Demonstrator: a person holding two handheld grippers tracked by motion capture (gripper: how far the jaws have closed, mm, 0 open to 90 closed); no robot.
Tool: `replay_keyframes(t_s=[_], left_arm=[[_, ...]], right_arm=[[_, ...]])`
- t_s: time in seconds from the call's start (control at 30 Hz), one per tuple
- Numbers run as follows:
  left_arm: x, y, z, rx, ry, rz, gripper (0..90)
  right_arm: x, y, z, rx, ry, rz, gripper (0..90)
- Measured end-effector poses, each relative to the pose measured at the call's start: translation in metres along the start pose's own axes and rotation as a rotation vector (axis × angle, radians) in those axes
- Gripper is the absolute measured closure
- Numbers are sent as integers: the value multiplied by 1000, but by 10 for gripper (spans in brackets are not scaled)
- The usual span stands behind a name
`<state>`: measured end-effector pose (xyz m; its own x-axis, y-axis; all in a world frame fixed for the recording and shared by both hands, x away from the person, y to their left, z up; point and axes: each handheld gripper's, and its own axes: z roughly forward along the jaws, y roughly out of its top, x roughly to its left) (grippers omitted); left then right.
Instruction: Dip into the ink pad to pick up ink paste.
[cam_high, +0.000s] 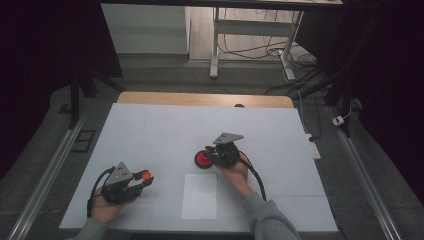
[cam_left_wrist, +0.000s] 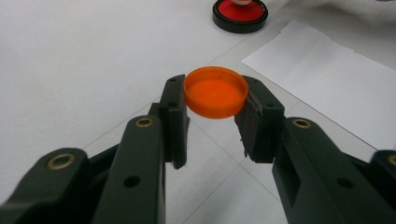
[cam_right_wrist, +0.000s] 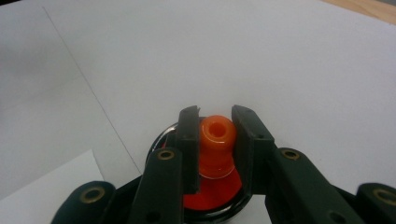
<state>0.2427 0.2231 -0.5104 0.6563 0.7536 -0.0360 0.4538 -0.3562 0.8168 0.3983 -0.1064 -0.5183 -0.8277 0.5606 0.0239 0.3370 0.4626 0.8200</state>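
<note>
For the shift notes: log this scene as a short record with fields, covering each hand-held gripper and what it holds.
left hand-held gripper: shut on the orange cap, held off the table, open side up
right hand-held gripper: shut on the orange stamp handle, upright
red ink pad: round, black rim, on the table under the stamp
white paper sheet: flat on the table between the two hands
table: white cover, wooden edge at the far side
</note>
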Motion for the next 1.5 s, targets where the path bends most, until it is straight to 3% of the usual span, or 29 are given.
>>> replay_keyframes(t_s=[0.3,0.43,1.5], left_arm=[[0,0,-1,-2,2,-1,646],[0,0,0,0,5,-2,646],[-1,-1,0,3,9,-4,646]], right_arm=[[0,-3,3,11,-5,1,721],[2,-3,3,19,-16,-26,722],[8,-4,4,8,-52,-56,726]])
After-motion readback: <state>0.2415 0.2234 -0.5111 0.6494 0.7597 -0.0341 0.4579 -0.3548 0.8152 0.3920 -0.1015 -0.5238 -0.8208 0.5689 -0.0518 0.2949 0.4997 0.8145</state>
